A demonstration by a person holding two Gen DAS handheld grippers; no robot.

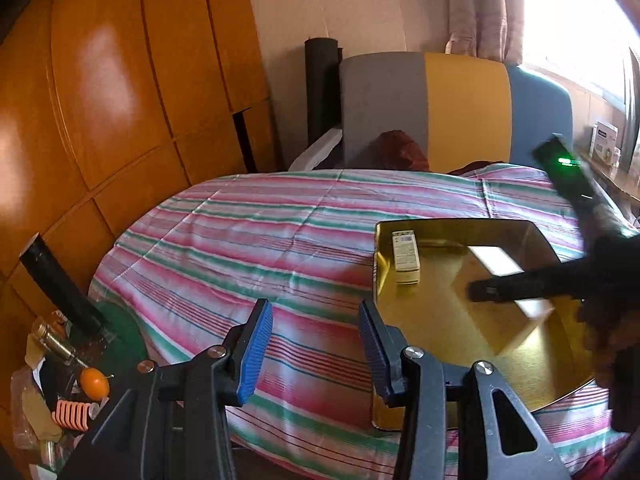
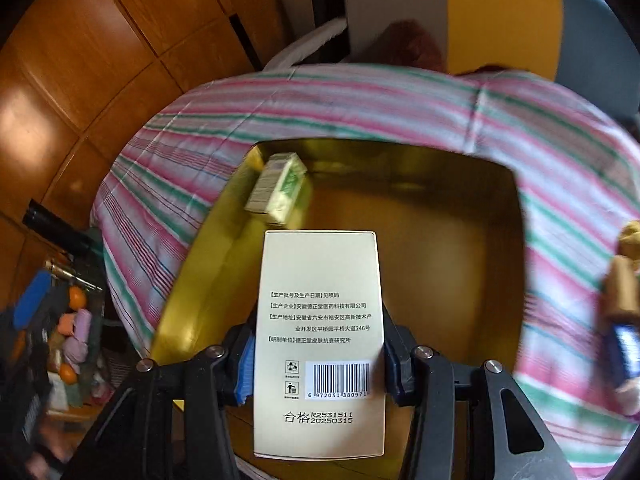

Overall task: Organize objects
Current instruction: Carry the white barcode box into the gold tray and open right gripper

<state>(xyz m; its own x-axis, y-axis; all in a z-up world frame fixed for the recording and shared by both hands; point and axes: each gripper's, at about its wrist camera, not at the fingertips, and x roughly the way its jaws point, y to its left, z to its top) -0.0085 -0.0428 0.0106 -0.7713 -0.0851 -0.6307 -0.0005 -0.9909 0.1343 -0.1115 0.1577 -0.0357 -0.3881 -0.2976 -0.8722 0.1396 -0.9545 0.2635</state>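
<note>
A shiny gold tray (image 1: pixel 496 364) lies on the striped bedspread (image 1: pixel 256 240). A small white-and-green box (image 1: pixel 405 257) lies in its far left corner; it also shows in the right wrist view (image 2: pixel 278 189). My left gripper (image 1: pixel 316 350) is open and empty, above the bedspread just left of the tray. My right gripper (image 2: pixel 318 356) is shut on a cream box with a barcode (image 2: pixel 320 340) and holds it over the tray (image 2: pixel 440 240). The right gripper's dark body (image 1: pixel 560 276) reaches in over the tray in the left wrist view.
A wooden wardrobe (image 1: pixel 100 100) stands on the left. A headboard in grey, yellow and blue (image 1: pixel 452 104) is at the back. Clutter with an orange fruit (image 1: pixel 94 382) sits at the lower left. A doll-like object (image 2: pixel 624 280) lies on the bedspread to the right.
</note>
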